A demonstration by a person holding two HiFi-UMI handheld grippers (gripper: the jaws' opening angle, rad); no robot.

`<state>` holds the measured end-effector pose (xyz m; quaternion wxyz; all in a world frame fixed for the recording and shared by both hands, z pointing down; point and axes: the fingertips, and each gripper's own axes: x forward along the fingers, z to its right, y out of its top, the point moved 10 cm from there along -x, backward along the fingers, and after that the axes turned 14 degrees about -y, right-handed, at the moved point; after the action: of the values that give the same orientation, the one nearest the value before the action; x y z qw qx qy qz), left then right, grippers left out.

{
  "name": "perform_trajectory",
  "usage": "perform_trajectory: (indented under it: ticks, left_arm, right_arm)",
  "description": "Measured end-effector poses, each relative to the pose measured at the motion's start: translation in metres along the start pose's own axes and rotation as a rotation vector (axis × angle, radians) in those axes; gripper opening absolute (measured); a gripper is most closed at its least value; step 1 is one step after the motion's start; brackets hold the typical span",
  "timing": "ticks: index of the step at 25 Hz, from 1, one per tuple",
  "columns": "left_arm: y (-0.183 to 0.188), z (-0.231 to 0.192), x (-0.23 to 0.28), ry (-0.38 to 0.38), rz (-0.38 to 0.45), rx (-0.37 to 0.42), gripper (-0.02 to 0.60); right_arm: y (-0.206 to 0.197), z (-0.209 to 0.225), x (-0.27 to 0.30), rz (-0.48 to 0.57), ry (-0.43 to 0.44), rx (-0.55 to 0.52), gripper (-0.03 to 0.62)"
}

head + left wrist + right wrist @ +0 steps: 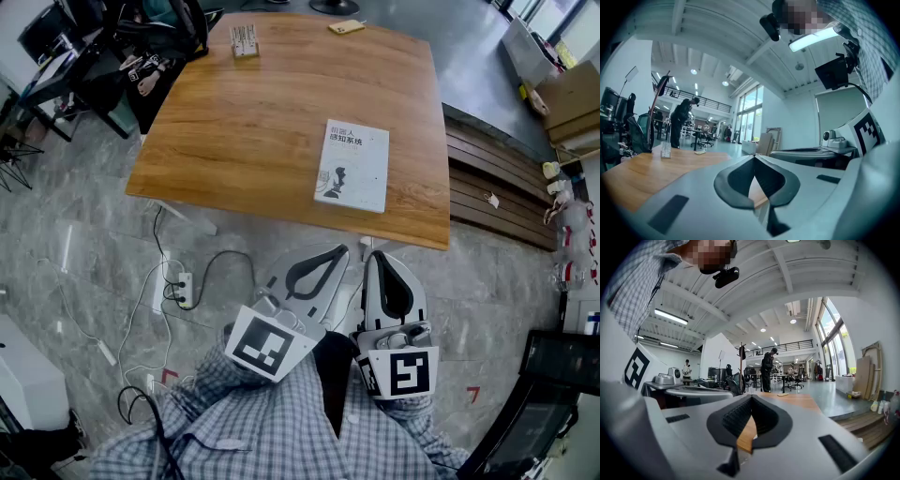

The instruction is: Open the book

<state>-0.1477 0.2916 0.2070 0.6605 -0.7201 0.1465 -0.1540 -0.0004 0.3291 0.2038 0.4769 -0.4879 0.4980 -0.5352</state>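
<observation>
Both closed, left gripper (343,250) and right gripper (375,255) level, short of book (352,165).

Wood table (253,122) on grey marbled floor (84,253) (power strip (185,289) nearby), tall windows (836,343) at rt

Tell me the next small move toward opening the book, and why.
Probably bring the right tongs forward toward the book. It lies closed on the table, and both these and the left tongs are shut, short of the table's near edge.
</observation>
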Motion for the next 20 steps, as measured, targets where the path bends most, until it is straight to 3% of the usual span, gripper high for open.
perform_trajectory:
  ticks: [20]
  left_arm:
    - [0.000,-0.010,-0.014,-0.020,0.000,0.008,0.000]
  right_arm:
    - [-0.003,-0.014,0.000,-0.037,-0.019,0.018,0.020]
